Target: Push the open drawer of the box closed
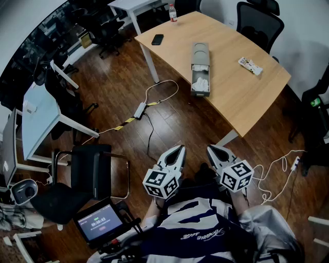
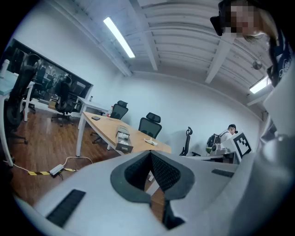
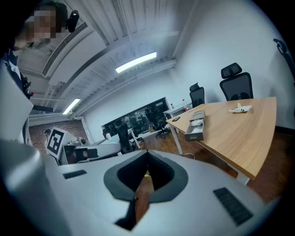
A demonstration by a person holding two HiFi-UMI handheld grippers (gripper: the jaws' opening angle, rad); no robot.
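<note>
Drawer (image 1: 200,85): pulled out of the grey box (image 1: 200,54) toward you, white items inside.
Wooden table (image 1: 241,97): carries the box, well ahead of you; a phone (image 1: 158,39) and a bottle (image 1: 172,13) sit farther back.
Left gripper (image 1: 180,149): low by your body, jaws pressed together, empty.
Right gripper (image 1: 211,150): just beside it, jaws likewise together, empty.

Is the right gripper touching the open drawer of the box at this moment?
Apart. In the head view the right gripper hangs over the floor by the person's body, well short of the open drawer on the table.
</note>
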